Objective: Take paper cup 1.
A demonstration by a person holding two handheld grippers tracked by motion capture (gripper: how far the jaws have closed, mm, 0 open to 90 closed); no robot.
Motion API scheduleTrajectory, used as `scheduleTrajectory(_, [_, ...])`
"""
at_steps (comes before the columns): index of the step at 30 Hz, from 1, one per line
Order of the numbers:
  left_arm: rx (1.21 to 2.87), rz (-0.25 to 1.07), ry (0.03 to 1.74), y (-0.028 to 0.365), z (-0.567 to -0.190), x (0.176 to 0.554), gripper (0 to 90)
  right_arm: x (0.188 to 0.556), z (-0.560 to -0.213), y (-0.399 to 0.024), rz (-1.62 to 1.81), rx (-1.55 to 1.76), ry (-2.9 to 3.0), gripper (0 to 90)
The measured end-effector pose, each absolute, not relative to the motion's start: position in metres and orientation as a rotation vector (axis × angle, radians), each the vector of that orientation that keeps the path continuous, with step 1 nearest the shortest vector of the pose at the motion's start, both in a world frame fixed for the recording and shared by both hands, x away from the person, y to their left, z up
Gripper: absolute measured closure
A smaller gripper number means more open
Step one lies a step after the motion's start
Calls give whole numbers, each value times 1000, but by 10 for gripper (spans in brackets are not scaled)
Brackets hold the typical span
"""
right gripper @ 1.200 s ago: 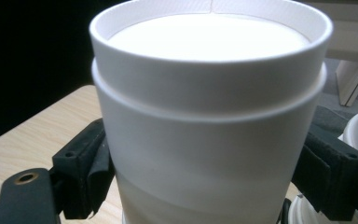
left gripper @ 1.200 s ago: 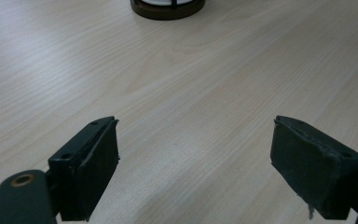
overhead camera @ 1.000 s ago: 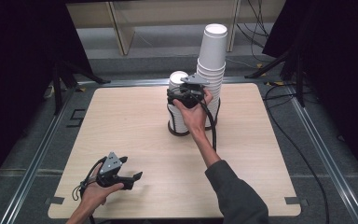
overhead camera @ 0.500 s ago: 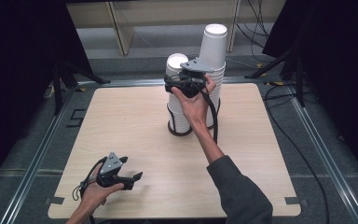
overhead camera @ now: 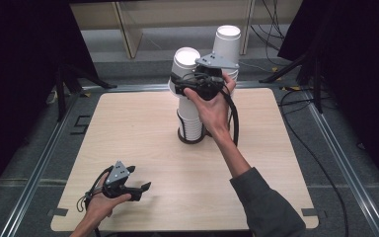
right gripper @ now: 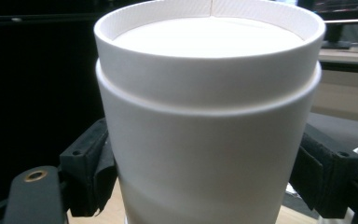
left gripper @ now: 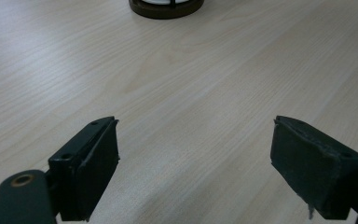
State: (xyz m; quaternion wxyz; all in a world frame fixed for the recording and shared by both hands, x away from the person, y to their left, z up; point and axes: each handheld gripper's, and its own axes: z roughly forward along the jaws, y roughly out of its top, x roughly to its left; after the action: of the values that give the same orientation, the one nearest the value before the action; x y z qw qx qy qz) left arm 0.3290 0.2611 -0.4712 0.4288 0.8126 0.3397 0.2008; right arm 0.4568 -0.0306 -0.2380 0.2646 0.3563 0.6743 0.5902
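Toward twelve o'clock on the desk, the right tongs were clenched on the top paper cup of a white stack that stood in a dark ring holder; a second, taller stack rose just behind it at about one o'clock. Each cup looked light, thin-walled and easily crushed, with a smooth, somewhat slippery skin, so a gentle squeeze across the wall just under the raised bottom rim seemed the safest hold, not at the flimsy middle. The cups sat upside down, nested, and I judged that one might drag its neighbour along.

The right gripper view showed what the high view could not: both pads pressed on opposite sides of the cup's wall, below the step. The high view alone gave the layout, with the left tongs resting released at seven o'clock. The left gripper view confirmed bare wood between its jaws and the holder's base far ahead.
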Motion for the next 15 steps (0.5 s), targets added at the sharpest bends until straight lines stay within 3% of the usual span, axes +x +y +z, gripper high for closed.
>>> scheduleTrajectory(15, [1944,468,852,260,-469,328,149,417,-293,-35,1622,866,2034,188])
